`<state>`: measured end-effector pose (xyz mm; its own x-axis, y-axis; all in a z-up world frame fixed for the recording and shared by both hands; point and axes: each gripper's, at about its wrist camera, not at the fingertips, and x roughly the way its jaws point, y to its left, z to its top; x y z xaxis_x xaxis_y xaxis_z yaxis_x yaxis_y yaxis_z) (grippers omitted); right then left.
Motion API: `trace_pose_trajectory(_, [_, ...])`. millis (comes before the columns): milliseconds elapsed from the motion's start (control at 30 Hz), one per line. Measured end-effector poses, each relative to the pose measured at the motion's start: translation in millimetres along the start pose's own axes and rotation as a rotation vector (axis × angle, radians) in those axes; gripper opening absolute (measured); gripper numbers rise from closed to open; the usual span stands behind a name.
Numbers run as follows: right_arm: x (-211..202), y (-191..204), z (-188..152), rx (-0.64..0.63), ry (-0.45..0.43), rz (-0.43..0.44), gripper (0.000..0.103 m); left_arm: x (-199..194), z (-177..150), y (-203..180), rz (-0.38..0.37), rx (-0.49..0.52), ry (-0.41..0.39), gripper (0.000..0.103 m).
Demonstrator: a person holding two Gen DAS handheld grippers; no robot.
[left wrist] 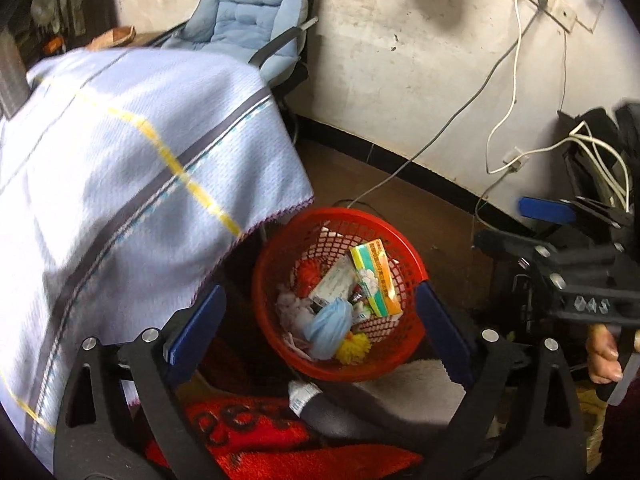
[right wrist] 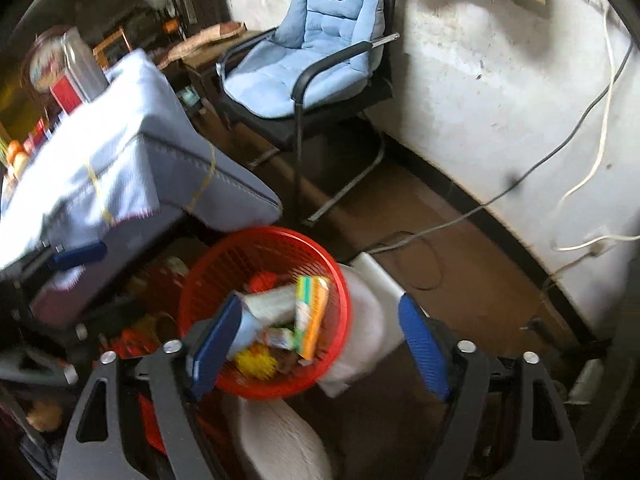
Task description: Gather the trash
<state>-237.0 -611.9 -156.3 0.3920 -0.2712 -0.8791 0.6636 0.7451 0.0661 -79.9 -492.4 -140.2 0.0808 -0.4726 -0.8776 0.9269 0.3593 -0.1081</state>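
Both hand-held grippers, left (left wrist: pixel 320 320) and right (right wrist: pixel 320 344), stand wide and empty over the red basket (left wrist: pixel 404 256) of trash at lower centre of frame, where a careless sweep risks clipping its rim and spilling the contents.

You are in a lived-in home room: a chair (right wrist: pixel 316 52) with a blue padded cushion, a table under a checked cloth (left wrist: pixel 120 168), a stained wall (left wrist: pixel 420 72) with hanging cables (left wrist: pixel 516 80).
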Motion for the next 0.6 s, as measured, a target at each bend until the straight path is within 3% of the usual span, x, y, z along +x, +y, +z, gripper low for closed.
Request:
trace_pose_trajectory(167, [-16.0,5.6,-17.8,-0.061,0.023,-0.058,0.09,-5.9,-9.1,1.8,0.013,-0.031,0.026,0.092])
trace_pose_trajectory(367, [10.4,27.4,-44.9,-0.149,0.138,-0.054,0.09,-15.8,-21.7,-0.9,0.119,0.003,0.05,0.094])
trace_pose_trajectory(500, [19.6,23.8,-50.2,-0.082,0.145,0.014,0.09,-14.8,-27.5,0.9,0.178,0.047,0.059,0.095])
trace_pose_trajectory(600, [24.5,18.3,-47.5,-0.007,0.134,0.061,0.09,-4.9,-31.0,3.1,0.17,0.064,0.088,0.095])
